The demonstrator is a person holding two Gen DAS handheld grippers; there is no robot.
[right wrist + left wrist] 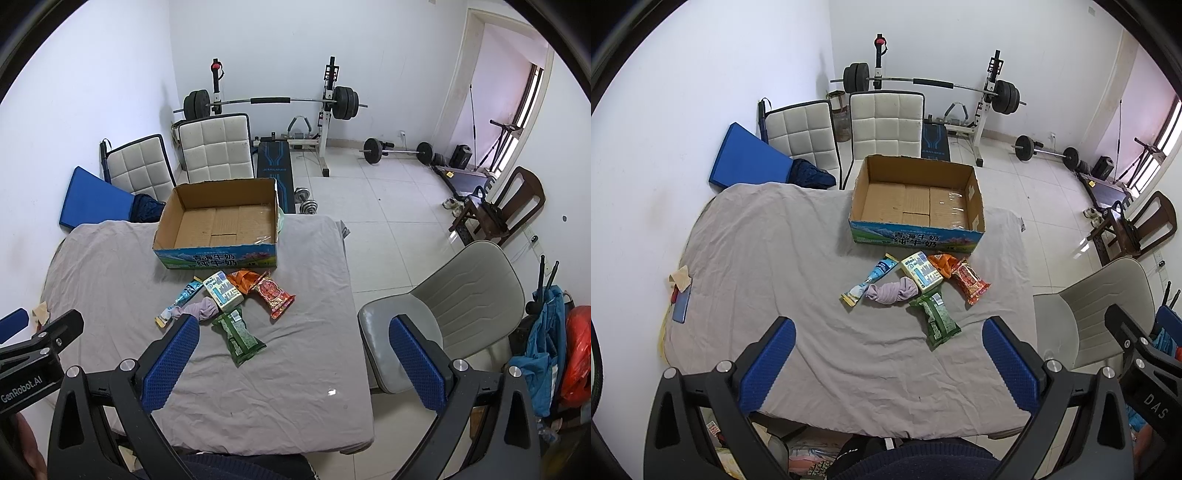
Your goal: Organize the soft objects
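An empty cardboard box (918, 195) (221, 221) stands at the far side of a table under a grey cloth (798, 266) (288, 369). In front of it lies a cluster: a blue-white pouch (870, 282) (183, 299), a lilac rolled cloth (892, 291) (199, 309), a white-blue pack (921, 275) (224, 294), an orange packet (942, 263) (242, 278), a red packet (969, 281) (275, 295) and a green packet (936, 320) (238, 334). My left gripper (888, 365) hangs open above the near cloth. My right gripper (295, 365) is open too, near the table's right edge, holding nothing.
Two white padded chairs (886, 122) and a blue mat (746, 155) stand behind the table. A grey chair (454, 306) sits at its right. A barbell rack (269, 103) and weights fill the back. A phone and small items (679, 295) lie at the table's left edge.
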